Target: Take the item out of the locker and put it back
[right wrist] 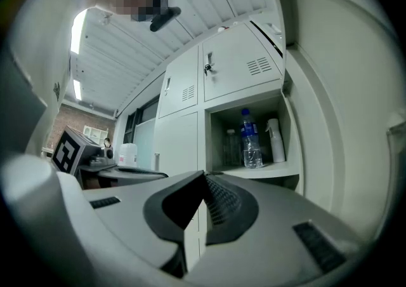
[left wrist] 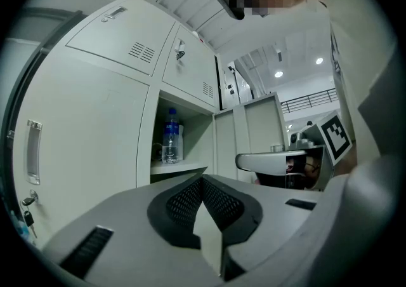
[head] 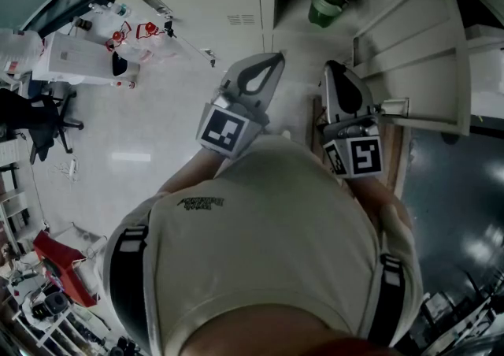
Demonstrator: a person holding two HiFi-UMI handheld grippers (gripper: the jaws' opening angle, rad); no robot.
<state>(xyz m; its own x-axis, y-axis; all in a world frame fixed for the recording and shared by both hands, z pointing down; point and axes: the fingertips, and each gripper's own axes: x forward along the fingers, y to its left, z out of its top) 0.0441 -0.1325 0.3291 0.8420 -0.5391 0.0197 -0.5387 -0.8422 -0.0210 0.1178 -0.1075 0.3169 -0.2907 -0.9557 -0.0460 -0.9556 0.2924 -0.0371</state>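
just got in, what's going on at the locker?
A person stands facing the open locker with a gripper in each hand. The left gripper and the right gripper are both shut, empty and held level, short of the shelf. The water bottle and the white spray bottle stand on the shelf, untouched.

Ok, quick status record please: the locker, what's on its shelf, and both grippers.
locker: door open, shelf in view
on shelf: water bottle, upright; white spray bottle to its right
left gripper: fingers together, nothing between them
right gripper: fingers together, nothing between them
contact: neither gripper touches the shelf or the bottles
task state: nothing taken out yet
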